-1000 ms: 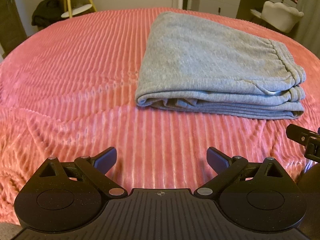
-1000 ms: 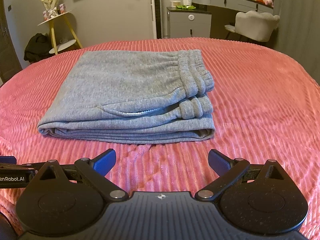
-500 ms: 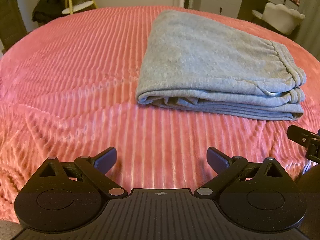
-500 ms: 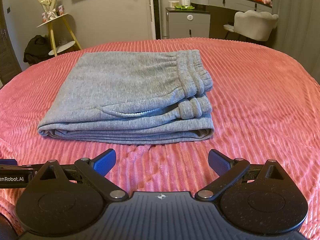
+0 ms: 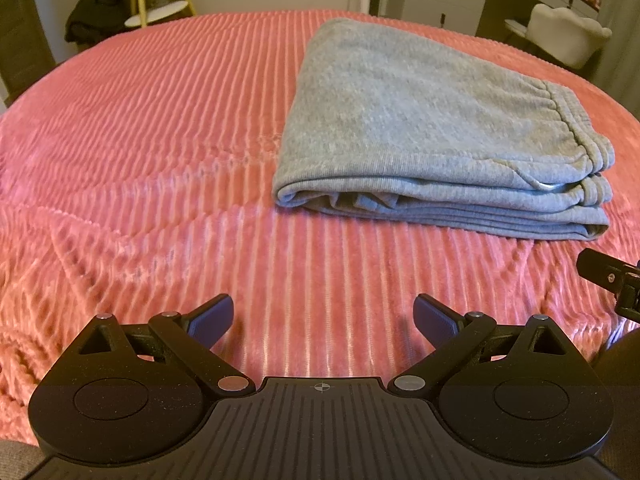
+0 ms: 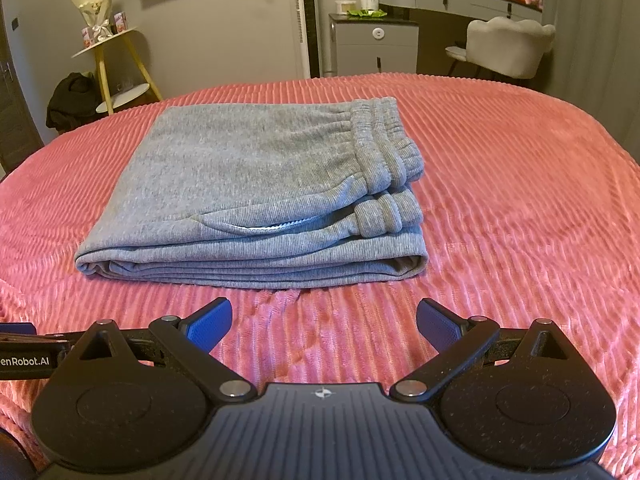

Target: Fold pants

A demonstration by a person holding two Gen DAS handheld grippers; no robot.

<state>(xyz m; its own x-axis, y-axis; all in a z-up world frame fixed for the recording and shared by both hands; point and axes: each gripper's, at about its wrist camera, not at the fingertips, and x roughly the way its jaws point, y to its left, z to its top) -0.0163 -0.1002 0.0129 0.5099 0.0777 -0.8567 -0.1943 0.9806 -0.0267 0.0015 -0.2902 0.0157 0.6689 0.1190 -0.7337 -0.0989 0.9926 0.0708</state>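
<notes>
Grey sweatpants point(image 5: 420, 120) lie folded into a flat stack on a pink ribbed bedspread point(image 5: 140, 140), waistband at the right end. In the right wrist view the same pants point(image 6: 256, 180) sit straight ahead, with a pocket zip showing on the near side. My left gripper point(image 5: 323, 318) is open over bare bedspread, short of the pants and to their left. My right gripper point(image 6: 324, 322) is open too, a little in front of the stack's near edge. Neither touches the cloth. Part of the right gripper point(image 5: 608, 280) shows at the left wrist view's right edge.
Beyond the bed stand a yellow-legged side table point(image 6: 116, 68) with a dark bag point(image 6: 72, 100) at its foot, a grey cabinet point(image 6: 374, 48), a dresser and a pale upholstered chair point(image 6: 508, 46). The bedspread point(image 6: 520, 200) stretches wide on both sides of the pants.
Both grippers have drawn back slightly from the pants and the right one has lifted a little. The pants have not moved and both stay open.
</notes>
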